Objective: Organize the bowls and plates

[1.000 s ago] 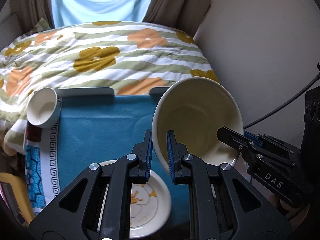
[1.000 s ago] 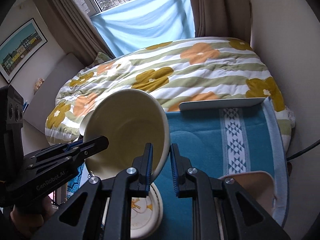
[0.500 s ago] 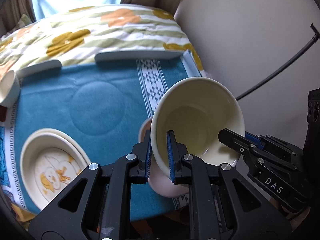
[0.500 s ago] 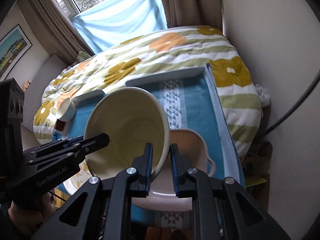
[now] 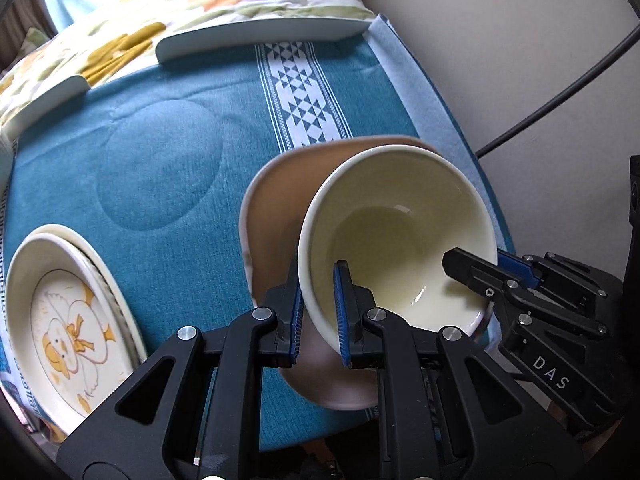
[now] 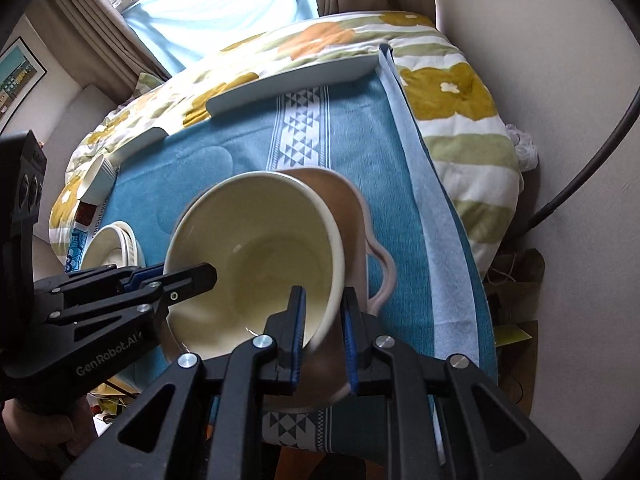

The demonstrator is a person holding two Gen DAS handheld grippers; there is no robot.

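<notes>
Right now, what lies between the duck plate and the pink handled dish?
Only bare teal cloth between the duck plate and the pink handled dish, clearest in the left wrist view.

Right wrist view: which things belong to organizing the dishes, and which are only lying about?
For the job: cream bowl, pink bowl, plate stack, small white cup.
Lying about: floral quilt, black cable, framed picture.

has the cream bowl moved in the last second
Yes. The cream bowl, gripped by both grippers, travelled right across the teal cloth, from above the duck plate to over the pink handled dish.
</notes>
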